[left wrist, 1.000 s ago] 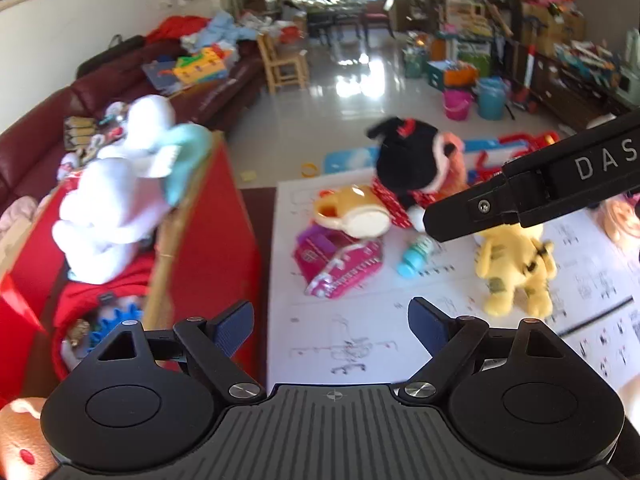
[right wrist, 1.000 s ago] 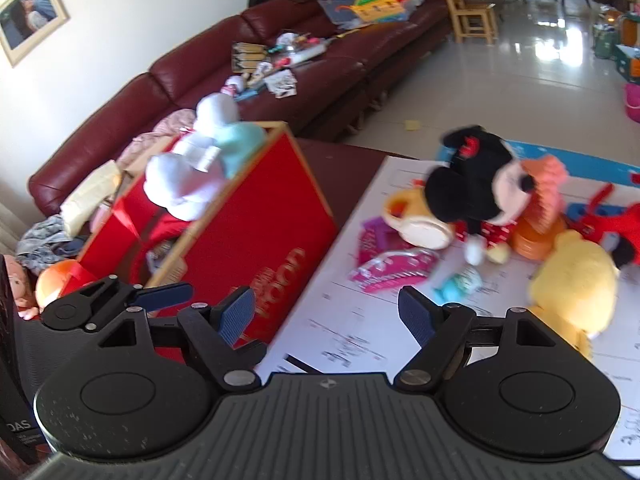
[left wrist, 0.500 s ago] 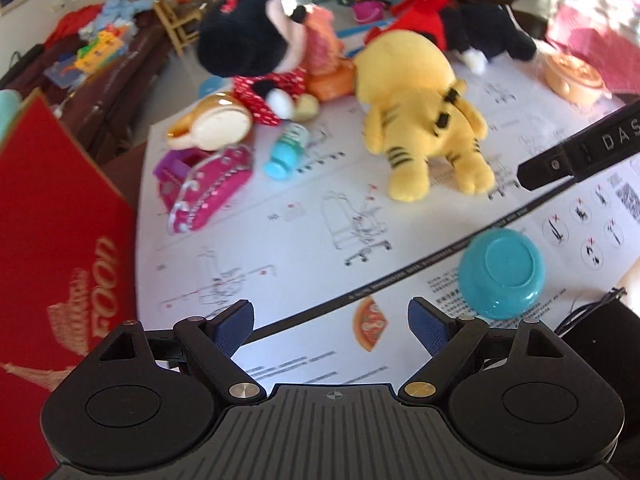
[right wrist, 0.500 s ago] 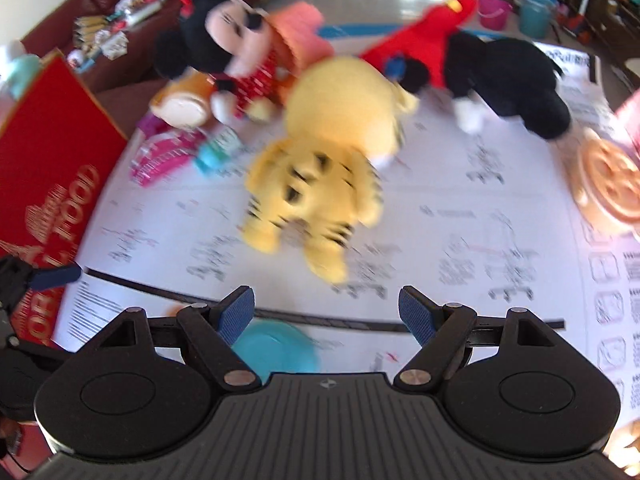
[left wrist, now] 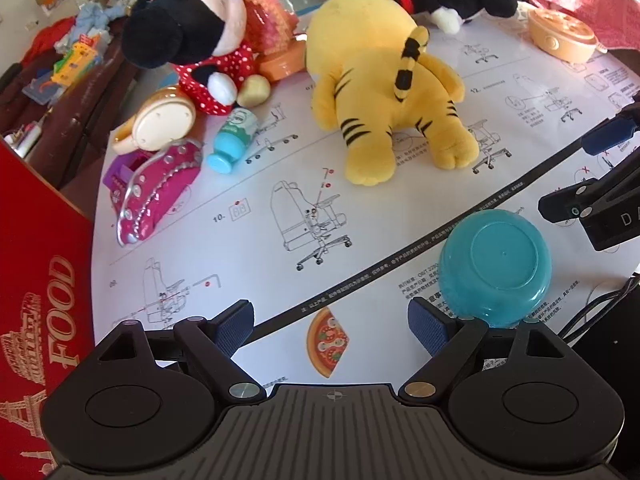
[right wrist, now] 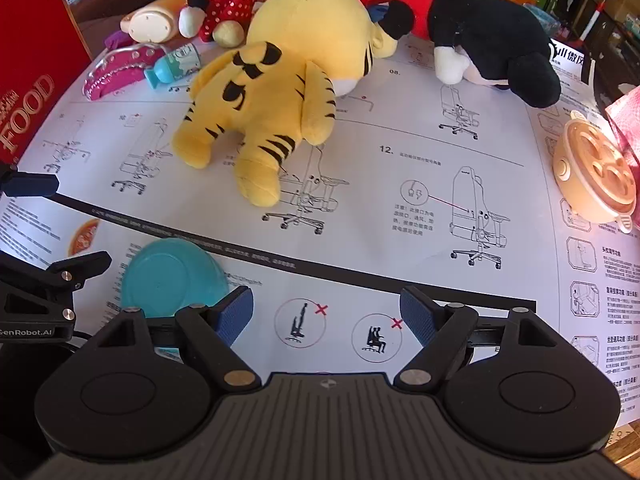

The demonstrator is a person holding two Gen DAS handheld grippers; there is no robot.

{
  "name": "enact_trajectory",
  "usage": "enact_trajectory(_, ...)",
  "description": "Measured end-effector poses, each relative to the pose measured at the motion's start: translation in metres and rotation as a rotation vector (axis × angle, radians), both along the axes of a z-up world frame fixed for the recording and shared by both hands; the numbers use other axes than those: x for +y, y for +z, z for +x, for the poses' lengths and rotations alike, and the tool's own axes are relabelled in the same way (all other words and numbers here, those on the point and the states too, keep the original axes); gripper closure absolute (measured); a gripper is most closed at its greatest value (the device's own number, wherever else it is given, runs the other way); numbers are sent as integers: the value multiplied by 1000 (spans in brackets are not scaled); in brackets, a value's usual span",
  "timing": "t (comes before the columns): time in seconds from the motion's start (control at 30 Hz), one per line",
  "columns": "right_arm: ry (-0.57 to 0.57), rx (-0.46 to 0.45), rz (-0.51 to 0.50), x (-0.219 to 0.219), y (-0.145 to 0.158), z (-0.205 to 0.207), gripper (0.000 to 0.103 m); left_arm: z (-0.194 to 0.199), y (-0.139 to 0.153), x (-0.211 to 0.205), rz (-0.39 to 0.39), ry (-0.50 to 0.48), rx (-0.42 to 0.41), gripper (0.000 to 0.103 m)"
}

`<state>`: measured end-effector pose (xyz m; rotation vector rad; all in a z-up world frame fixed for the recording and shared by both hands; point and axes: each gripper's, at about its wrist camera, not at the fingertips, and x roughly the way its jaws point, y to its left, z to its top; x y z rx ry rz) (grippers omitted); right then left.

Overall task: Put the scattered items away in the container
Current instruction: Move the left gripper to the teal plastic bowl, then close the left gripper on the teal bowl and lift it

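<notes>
Both grippers, left and right, hang wide open and empty over a table papered with instruction sheets. Toys crowd its far edge; the red box stands at its left edge. A sofa lies beyond.

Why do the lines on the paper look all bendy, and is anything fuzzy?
Left wrist view: the fisheye lens bows the paper sheet; the yellow tiger is sharp in bright sun. Right wrist view: same bowing; the teal bowl looks slightly soft, and the peach toy is glary.
</notes>
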<state>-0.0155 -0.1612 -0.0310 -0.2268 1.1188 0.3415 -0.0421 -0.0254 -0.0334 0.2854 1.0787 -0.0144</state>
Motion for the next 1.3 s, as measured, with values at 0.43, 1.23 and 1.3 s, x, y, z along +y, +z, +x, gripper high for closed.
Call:
enact_trajectory(0.43, 22, 25, 22, 6, -12, -2, 18, 7, -10, -14, -11, -32, 17, 12)
enact_trajectory(1.23, -83, 124, 171, -11, 12, 2, 22, -20, 22, -23, -252, -152, 25, 29)
enact_trajectory(1.3, -98, 128, 188, -13, 13, 1, 22, -23, 22, -35, -223, -196, 19, 23)
